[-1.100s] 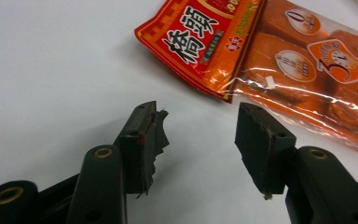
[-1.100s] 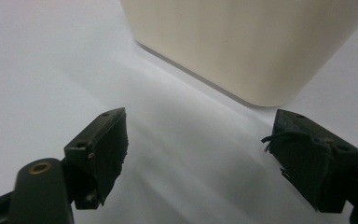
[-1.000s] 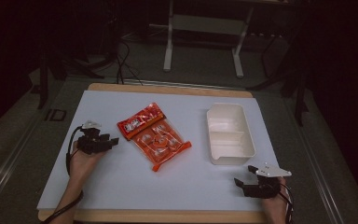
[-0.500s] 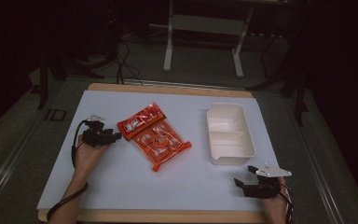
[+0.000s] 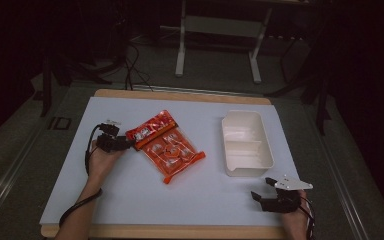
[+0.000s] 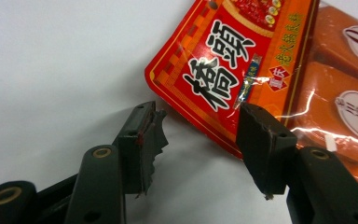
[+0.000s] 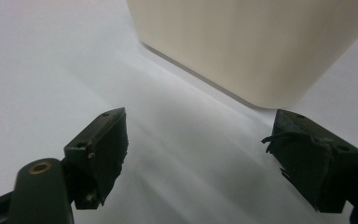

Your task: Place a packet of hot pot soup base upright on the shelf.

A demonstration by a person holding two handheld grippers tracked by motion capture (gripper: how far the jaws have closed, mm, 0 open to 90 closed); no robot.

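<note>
The glossy red and orange plastic snack packet lies flat on the white table sheet, left of centre, tilted with its red printed header toward the far left; the left gripper sits at that header corner, jaws parted on either side of the packet's edge, nothing clamped between them; the cream rectangular plastic tray rests well to the right; the right gripper sits near the tray's near end, jaws wide apart and holding nothing.

The red packet runs off the left gripper view's top edge.
</note>
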